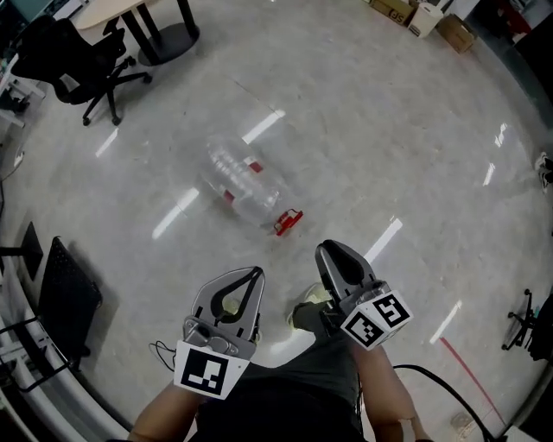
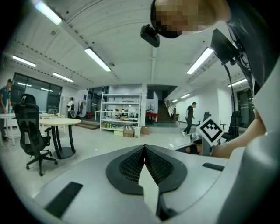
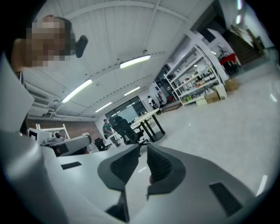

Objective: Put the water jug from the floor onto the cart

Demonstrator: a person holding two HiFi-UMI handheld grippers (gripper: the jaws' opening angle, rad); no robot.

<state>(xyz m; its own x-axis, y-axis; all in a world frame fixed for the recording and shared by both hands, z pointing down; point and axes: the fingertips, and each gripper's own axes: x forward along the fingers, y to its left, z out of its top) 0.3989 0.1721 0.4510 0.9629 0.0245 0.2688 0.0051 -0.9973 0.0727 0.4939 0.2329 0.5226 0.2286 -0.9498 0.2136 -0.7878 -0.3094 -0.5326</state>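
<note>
The clear plastic water jug lies on its side on the pale floor in the head view, its red handle and cap pointing toward me. My left gripper is held low and near, short of the jug, with its fingertips meeting; in the left gripper view the left gripper is shut with nothing in it. To its right, the right gripper points toward the red cap from a short way off. In the right gripper view the right gripper stands open by a narrow gap, empty.
A black office chair and a round table's base stand at the far left. Cardboard boxes sit at the back. A black mesh panel and metal frame are at the near left. A cable runs at the lower right.
</note>
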